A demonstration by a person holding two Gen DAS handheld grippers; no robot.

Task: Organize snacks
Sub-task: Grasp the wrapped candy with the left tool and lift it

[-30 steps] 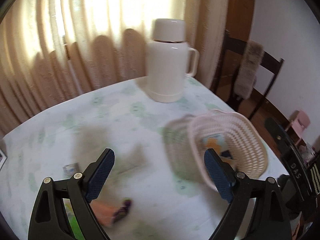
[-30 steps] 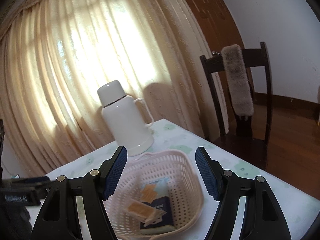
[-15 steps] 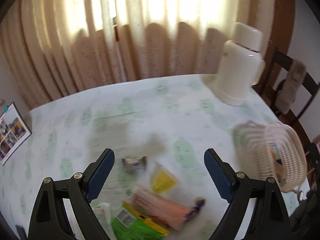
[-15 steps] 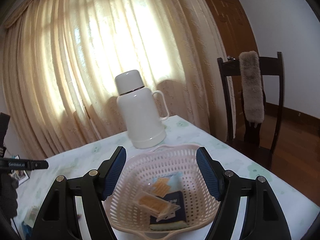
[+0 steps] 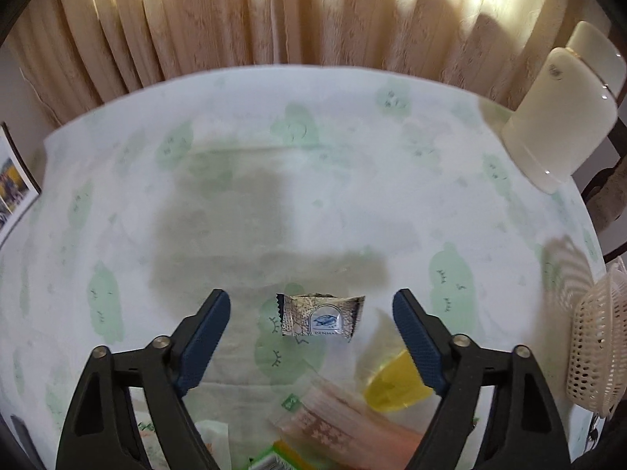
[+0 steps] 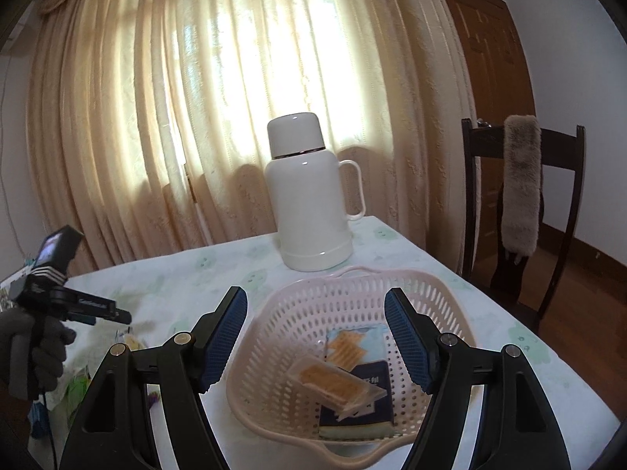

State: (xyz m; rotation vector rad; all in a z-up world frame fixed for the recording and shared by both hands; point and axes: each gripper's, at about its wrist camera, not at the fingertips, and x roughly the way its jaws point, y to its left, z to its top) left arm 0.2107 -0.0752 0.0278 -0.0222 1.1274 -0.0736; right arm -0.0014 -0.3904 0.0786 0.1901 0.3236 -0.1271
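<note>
In the left wrist view my left gripper (image 5: 311, 337) is open and empty above a small silver-and-blue wrapped snack (image 5: 321, 316) lying between its fingers. Nearer me lie a yellow packet (image 5: 395, 384), a pink-orange packet (image 5: 341, 427) and a green packet (image 5: 274, 460). In the right wrist view my right gripper (image 6: 315, 337) is open and empty, held over the pink plastic basket (image 6: 439, 293), which holds a blue cracker box (image 6: 360, 391) and a clear cracker pack (image 6: 333, 384). The left gripper (image 6: 98, 309) shows at the left there.
A white thermos (image 6: 309, 196) stands at the table's far side, also in the left wrist view (image 5: 564, 109). The basket rim (image 5: 595, 344) sits at the right edge. A dark chair (image 6: 521, 203) with a fur strip stands at the right. Curtains hang behind the table.
My left gripper has swung left, away from the basket, and come down over the loose snacks. My right gripper has stayed over the basket, drawing back slightly.
</note>
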